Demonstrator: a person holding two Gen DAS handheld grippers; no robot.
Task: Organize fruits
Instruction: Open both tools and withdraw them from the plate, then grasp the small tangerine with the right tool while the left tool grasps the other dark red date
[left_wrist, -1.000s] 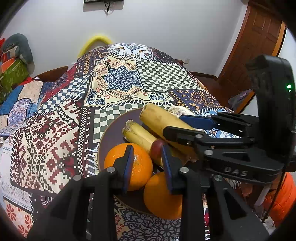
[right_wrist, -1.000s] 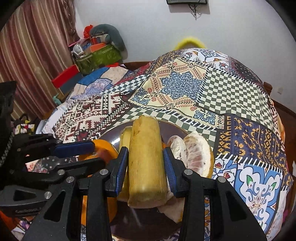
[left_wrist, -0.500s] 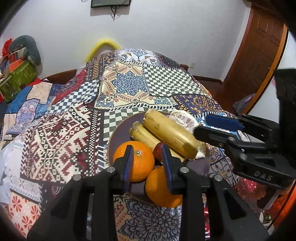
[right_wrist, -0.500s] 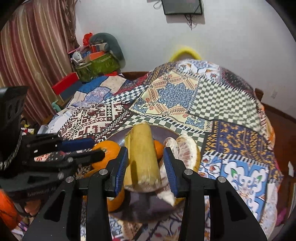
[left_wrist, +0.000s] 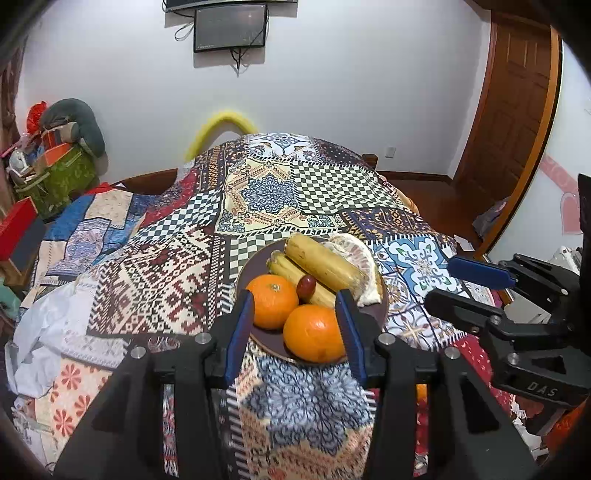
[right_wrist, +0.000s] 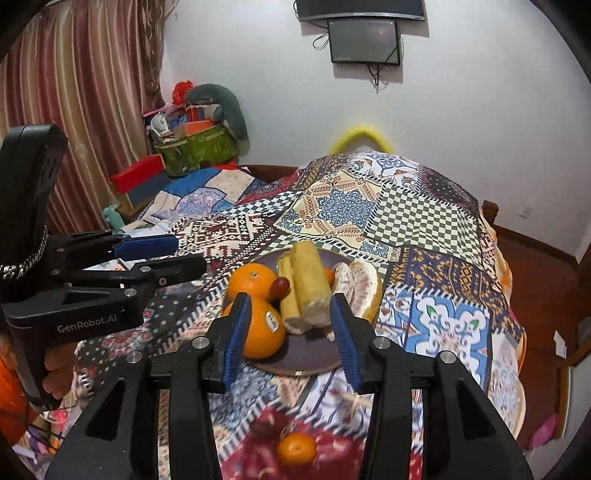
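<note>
Presently, both the left gripper (left_wrist: 295, 325) and right gripper (right_wrist: 288, 328) are held spread, empty, near the plate (left_wrist: 382, 306) rim; contact apparently none.

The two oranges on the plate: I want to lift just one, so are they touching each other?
Touching. In the left wrist view the far orange and the near orange overlap with no plate visible between them.
</note>
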